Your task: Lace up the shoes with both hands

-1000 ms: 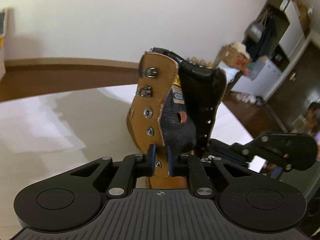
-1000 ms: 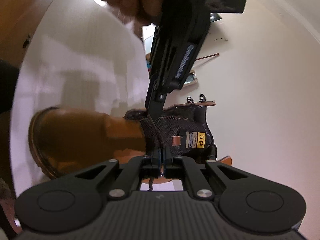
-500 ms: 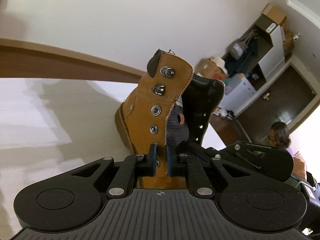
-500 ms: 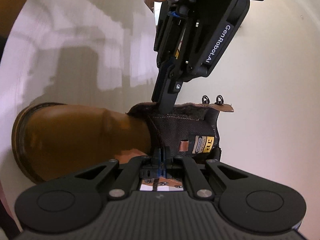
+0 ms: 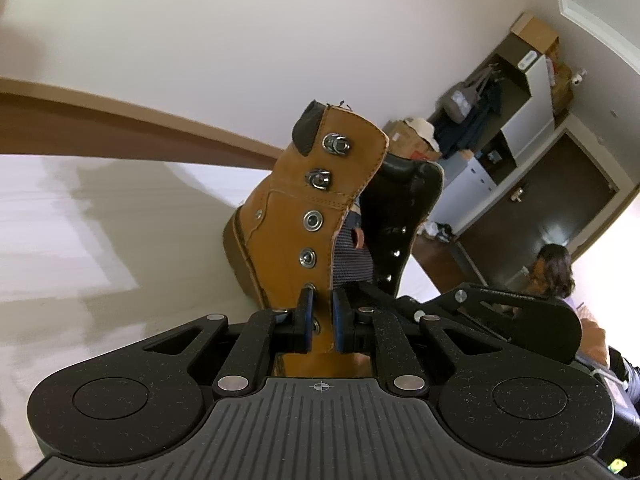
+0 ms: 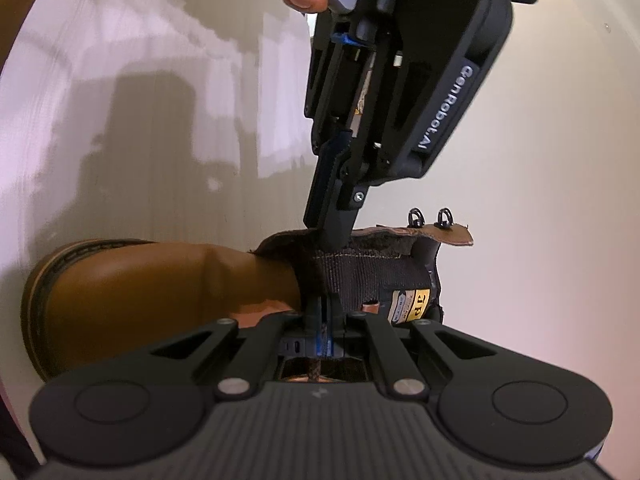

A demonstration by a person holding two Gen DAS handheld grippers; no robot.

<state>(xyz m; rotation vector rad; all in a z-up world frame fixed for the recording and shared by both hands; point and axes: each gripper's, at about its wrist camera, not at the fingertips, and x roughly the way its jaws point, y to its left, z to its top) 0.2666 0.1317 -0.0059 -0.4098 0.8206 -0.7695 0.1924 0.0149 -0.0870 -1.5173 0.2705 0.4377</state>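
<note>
Tan boot (image 5: 316, 216) unlaced on the bench (image 5: 80, 240).
My left fingers (image 5: 321, 322) pinch its eyelet flap; my right fingers (image 6: 324, 320) pinch the lace (image 6: 315, 370).

A lived-in home room: a dark wooden door (image 5: 560, 208), bags and coats (image 5: 476, 116) hanging, cardboard boxes (image 5: 408, 140) stacked against cream walls.

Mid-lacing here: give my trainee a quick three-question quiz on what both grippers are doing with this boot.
1. True or false: a lace runs through the upper eyelets of the boot.
2. The left gripper clamps: A the toe cap, B the eyelet flap, C the tongue label.
3. Fill in: the right gripper is shut on a brown ____.
Key: 1 false, those eyelets are empty; 2 B; 3 lace.
</note>
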